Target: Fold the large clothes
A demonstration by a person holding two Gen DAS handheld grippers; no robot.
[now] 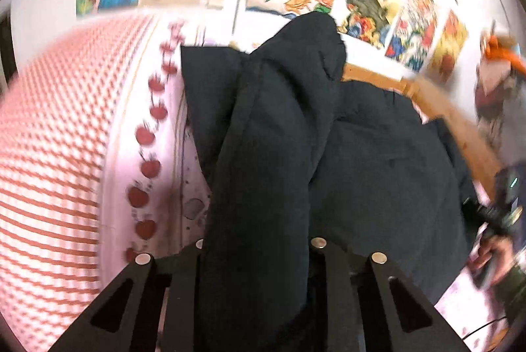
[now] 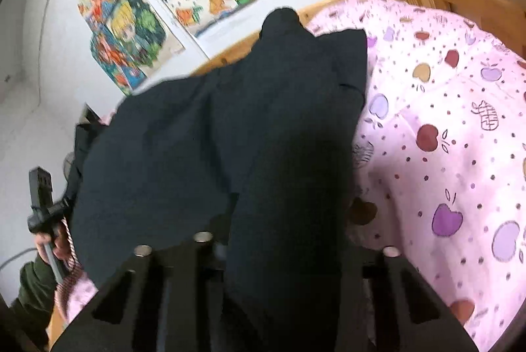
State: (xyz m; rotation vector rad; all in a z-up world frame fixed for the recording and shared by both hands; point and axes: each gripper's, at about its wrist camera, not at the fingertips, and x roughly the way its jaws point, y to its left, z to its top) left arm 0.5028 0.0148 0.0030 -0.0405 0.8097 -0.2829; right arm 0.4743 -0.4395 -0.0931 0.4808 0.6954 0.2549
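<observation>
Both grippers, left gripper and right gripper, pinch my dark garment, ridges running toward twelve o'clock, ready for folding.

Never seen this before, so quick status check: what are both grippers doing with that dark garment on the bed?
Left gripper shut on dark garment. Right gripper shut on it too. Garment bunched over pink bedding. Nothing in the way.

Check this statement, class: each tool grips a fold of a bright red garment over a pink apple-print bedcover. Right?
Not quite. The garment is dark navy, nearly black, not red, as the right wrist view shows. Each tool grips a fold, and the bedcover is pink with apples.
</observation>
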